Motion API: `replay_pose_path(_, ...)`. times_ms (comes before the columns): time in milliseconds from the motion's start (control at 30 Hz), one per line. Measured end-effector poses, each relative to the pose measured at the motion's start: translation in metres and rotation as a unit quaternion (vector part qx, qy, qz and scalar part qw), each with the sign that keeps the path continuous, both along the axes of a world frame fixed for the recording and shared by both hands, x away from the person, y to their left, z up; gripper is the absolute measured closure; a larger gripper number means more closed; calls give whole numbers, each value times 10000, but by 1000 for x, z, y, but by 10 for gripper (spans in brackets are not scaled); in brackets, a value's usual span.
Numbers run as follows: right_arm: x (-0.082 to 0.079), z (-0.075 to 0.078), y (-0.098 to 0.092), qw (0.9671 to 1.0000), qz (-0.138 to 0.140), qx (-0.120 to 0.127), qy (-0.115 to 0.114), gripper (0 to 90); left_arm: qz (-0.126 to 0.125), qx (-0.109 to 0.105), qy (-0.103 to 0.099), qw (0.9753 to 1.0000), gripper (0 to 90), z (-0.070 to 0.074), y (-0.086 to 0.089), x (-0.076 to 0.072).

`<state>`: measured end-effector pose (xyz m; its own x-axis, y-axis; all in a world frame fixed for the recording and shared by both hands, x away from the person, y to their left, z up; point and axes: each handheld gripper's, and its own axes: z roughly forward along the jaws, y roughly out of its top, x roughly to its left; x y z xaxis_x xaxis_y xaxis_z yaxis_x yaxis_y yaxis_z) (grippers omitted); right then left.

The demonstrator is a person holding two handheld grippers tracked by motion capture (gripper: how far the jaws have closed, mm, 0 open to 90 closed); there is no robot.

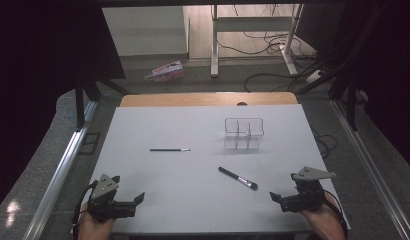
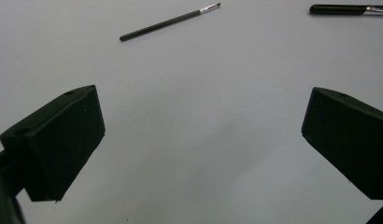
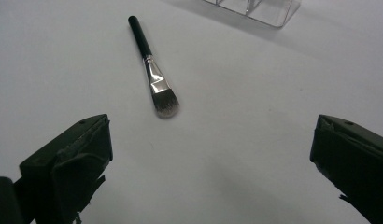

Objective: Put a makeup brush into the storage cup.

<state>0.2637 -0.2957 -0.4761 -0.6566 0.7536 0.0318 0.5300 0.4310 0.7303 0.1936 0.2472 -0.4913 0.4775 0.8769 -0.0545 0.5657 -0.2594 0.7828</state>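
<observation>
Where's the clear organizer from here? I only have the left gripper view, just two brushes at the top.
Observer: The clear organizer stands on the table beyond the wide brush, toward the far right.
Operator: Anything in it?
Observer: Its compartments look empty in the high view.
Operator: Is the right gripper holding something?
Observer: No, the right gripper is open near the table's front edge, its jaws pointing toward the wide brush's bristles.

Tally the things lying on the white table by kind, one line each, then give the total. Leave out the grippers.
Makeup brushes: 2, a thin liner brush and a broad foundation brush
Clear divided organizers: 1, the clear organizer
Total: 3
</observation>
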Motion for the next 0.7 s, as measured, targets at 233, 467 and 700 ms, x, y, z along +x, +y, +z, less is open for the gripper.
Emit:
replay_pose_path(233,-1,1,2,9999,80,67,-81,0,-9,-10,-59,10000,0,0,1,0)
replay_pose_path(467,1,0,2,10000,39,8,9,0,-21,-21,-33,10000,0,0,0,2)
replay_pose_path(700,3,-1,4,9999,-5,-112,121,2,-11,9,1,10000,0,-1,1,2)
